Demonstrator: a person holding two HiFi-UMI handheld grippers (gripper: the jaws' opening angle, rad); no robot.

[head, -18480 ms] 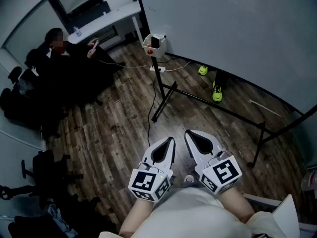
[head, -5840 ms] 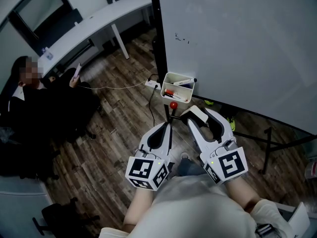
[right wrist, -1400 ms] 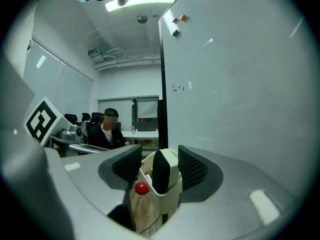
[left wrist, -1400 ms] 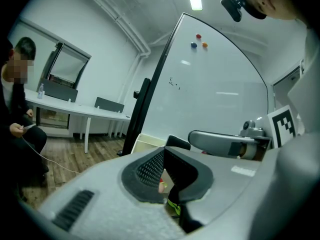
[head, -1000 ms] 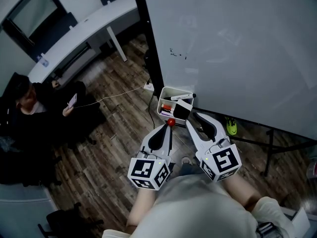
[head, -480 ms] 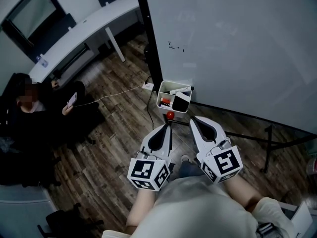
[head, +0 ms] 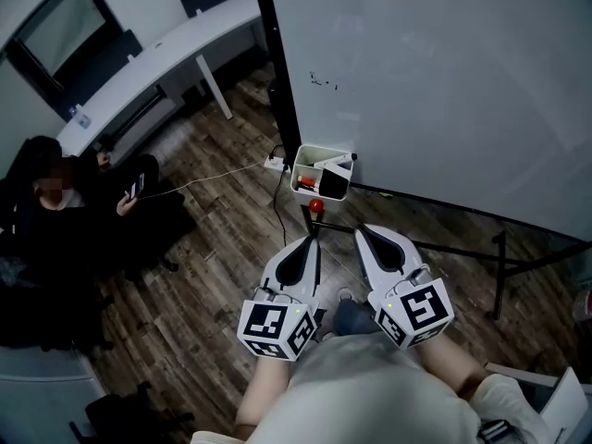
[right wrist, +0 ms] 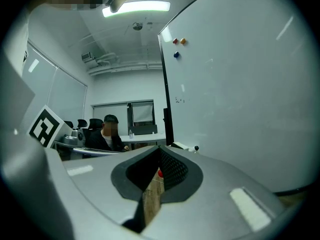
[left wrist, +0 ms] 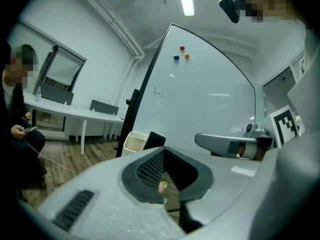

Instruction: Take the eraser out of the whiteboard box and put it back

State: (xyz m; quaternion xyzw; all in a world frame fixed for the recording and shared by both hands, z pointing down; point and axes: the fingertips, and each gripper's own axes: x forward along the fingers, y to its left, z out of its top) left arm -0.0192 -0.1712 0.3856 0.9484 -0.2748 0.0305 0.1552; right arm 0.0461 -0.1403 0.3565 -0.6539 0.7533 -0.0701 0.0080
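Both grippers closed and empty, short of the whiteboard box [head: 300,176]; eraser [head: 335,185] inside it.

Well to the left of the box, a seated person [head: 55,211] is on the wood floor side by a white desk [head: 157,72]. The left gripper [head: 312,246] sits on the near side of the box and apart from it, jaws together with nothing between them. The dark eraser stands in the box's right part, with a red knob [head: 315,206] just under the box. The right gripper [head: 363,234] is also on the near side, jaws pressed together and empty. The whiteboard [head: 444,81] rises behind the box and to its right.
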